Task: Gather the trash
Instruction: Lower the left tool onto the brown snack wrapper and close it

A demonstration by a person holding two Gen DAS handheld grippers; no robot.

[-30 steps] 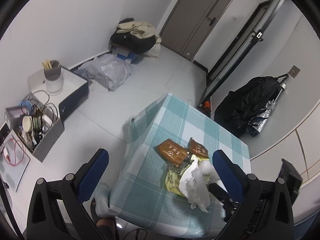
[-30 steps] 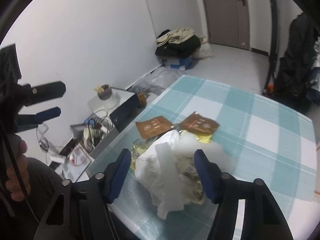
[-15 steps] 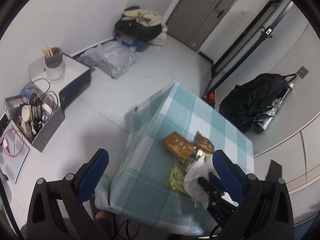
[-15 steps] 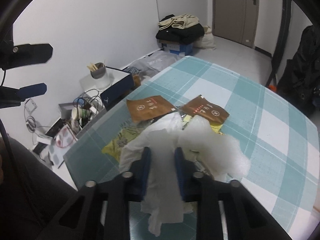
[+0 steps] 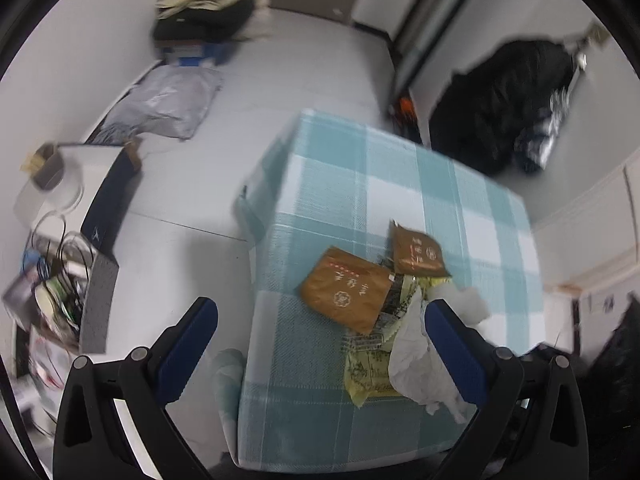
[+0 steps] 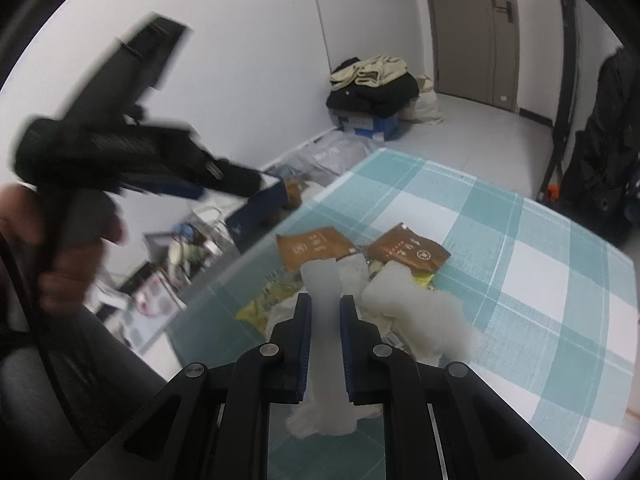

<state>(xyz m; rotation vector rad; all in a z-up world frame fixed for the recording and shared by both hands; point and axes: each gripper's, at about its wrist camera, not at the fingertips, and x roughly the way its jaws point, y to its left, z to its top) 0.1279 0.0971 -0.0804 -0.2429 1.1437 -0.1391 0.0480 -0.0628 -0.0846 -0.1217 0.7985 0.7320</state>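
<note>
A pile of trash lies on the checked table [image 5: 360, 184]: two brown sachets [image 5: 346, 288] [image 5: 418, 252], a yellow wrapper [image 5: 368, 368] and crumpled white tissue [image 5: 412, 356]. My right gripper [image 6: 325, 300] is shut on the white tissue [image 6: 322, 280], with a second tissue lump [image 6: 416, 312] beside it; the brown sachets [image 6: 316, 246] [image 6: 410, 252] and yellow wrapper [image 6: 264, 304] lie just beyond. My left gripper [image 5: 320, 312] is open and empty, above the table's near left edge; in the right wrist view it [image 6: 120, 152] is blurred, held in a hand at left.
On the floor to the left stand a grey box of cables and cups [image 5: 64, 284], a white box with a cup [image 5: 72, 184], a grey plastic bag [image 5: 168, 104] and a heap of clothes [image 5: 208, 8]. A black bag [image 5: 504, 108] leans at the far right wall.
My right gripper has shut on the white tissue, which now sticks up between the fingers. My left gripper has swung nearer over the table's left edge, still open.
</note>
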